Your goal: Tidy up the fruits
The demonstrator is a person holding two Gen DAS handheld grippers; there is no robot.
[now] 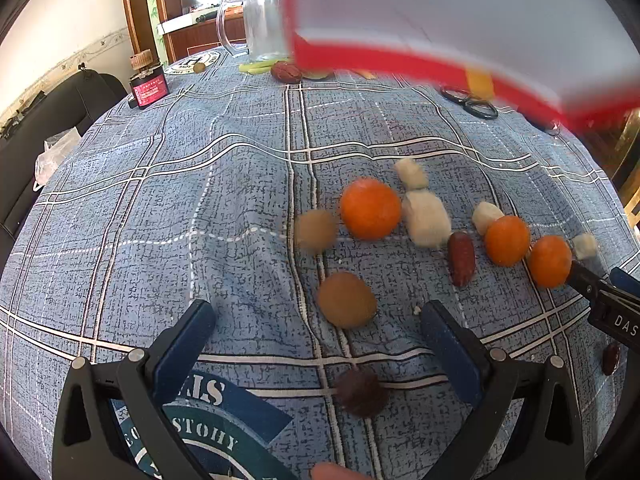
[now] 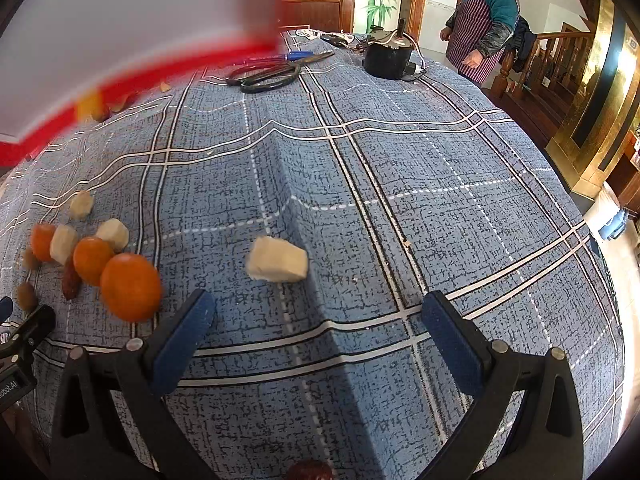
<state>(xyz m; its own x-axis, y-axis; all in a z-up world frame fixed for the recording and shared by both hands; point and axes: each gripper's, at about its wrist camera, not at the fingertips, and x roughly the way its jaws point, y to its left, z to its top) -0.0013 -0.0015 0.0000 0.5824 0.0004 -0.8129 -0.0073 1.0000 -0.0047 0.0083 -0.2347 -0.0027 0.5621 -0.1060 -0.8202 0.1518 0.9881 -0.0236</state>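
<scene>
Both tongs gape wide and empty: the left gripper (image 1: 318, 330) has a brown round fruit (image 1: 347, 300) just ahead between its fingers, nearer than the white chunk (image 2: 277, 260) lying crosswise ahead of the right gripper (image 2: 318, 326).

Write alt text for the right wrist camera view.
An open hand-held gripper hovers over a blue plaid tablecloth, with a pale fruit chunk just ahead. Oranges and other fruit cluster at left; scissors lie beyond, under a blurred red-and-white object.
</scene>
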